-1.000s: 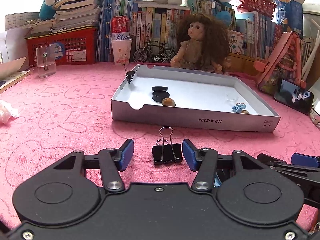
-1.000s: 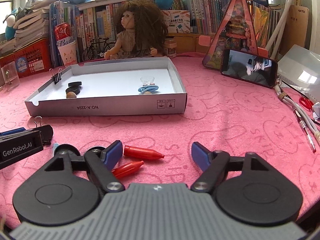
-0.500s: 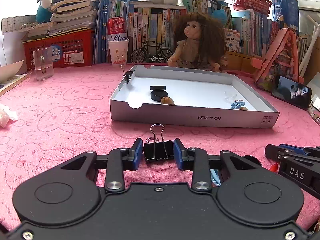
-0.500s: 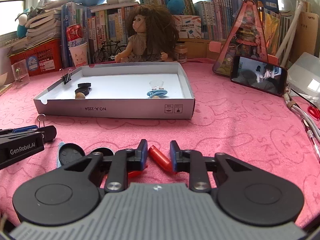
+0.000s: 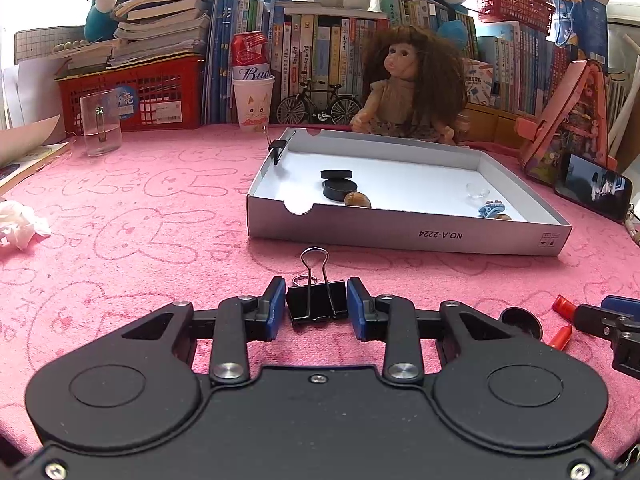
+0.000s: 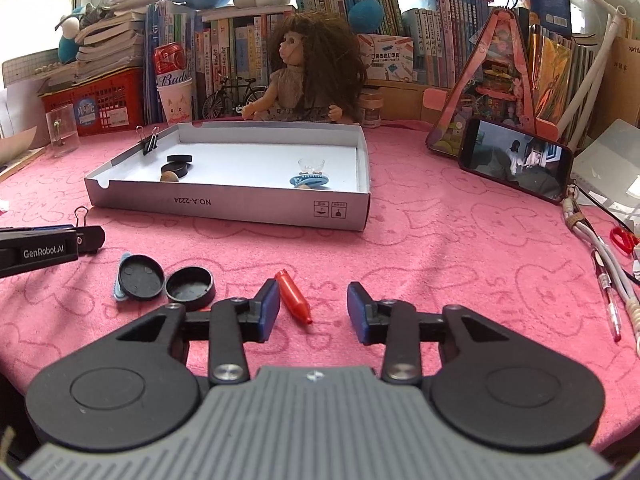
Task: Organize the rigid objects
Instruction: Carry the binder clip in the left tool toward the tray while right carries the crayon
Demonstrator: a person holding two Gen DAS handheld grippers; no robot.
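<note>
Gripping black metal binder clip (image 5: 317, 304), wire loops upright.

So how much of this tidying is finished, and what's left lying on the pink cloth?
Partly done. The white box already holds two black discs, a blue clip and a few small bits. The left gripper is shut on a black binder clip. The right gripper is opening beside a red cap, not gripping it. Two black lids wait on the cloth.
</note>
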